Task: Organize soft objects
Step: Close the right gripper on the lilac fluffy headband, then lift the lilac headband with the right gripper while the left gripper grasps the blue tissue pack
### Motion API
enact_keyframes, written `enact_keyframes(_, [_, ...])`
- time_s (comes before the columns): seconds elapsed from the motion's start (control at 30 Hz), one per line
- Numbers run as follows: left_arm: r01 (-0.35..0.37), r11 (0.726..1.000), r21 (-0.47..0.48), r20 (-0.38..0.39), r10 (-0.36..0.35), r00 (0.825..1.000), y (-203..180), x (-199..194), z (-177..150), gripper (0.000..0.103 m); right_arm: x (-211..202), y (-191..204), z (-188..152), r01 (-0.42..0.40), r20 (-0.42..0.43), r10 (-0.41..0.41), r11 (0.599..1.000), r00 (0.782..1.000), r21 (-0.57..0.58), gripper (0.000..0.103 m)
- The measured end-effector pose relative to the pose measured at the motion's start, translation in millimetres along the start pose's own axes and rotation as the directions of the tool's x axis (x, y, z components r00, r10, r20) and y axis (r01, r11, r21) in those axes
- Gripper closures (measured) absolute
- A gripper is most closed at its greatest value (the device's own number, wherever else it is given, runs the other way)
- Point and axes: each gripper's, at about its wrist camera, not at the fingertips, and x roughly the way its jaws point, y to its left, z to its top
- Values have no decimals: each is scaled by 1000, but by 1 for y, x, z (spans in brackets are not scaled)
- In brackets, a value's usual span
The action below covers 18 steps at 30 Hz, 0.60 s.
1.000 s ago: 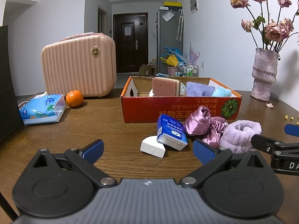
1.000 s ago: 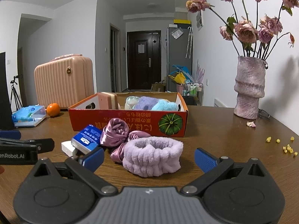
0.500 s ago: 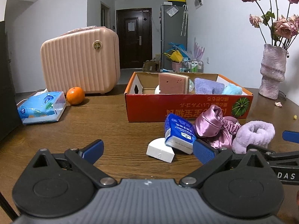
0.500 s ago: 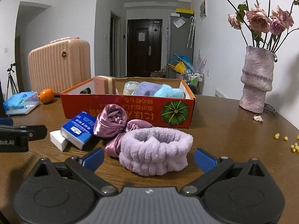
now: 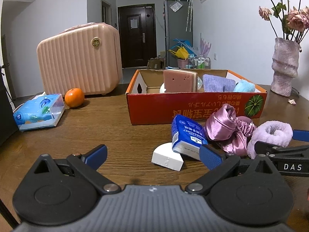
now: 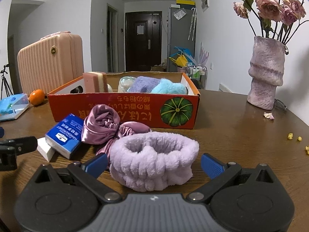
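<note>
On the brown wooden counter (image 6: 231,135), the left tongs (image 5: 152,153) gape wide and empty, low over bare wood, with the blue handkerchief packet (image 5: 187,135) just beside their right finger. The fluffy lilac headband (image 6: 154,160) lies between the spread fingers of the right tongs (image 6: 154,164), which are open, gripping nothing, before the orange cardboard box (image 6: 123,108).
</note>
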Motion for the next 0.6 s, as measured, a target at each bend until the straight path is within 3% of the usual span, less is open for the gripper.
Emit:
enact_keyframes(0.2, [2,999,32,-2,-2,1000,-7,9,2,0,6,-4,3,-6,-11,6,1000,1000,19,3])
enact_keyframes(0.4, [12,999,53,-4,-12,1000,-13,15,3,0,10,-6,3,-46,-29,47,999,998,29,19])
enact_keyframes(0.5, [16,998,58,-7,-15,1000,-15,18,4,0,9,-6,3,-62,-24,62,998,998,27,34])
enact_keyframes(0.6, [19,998,66,-8,-19,1000,-16,19,4,0,7,-5,3,-79,-18,80,996,997,27,59])
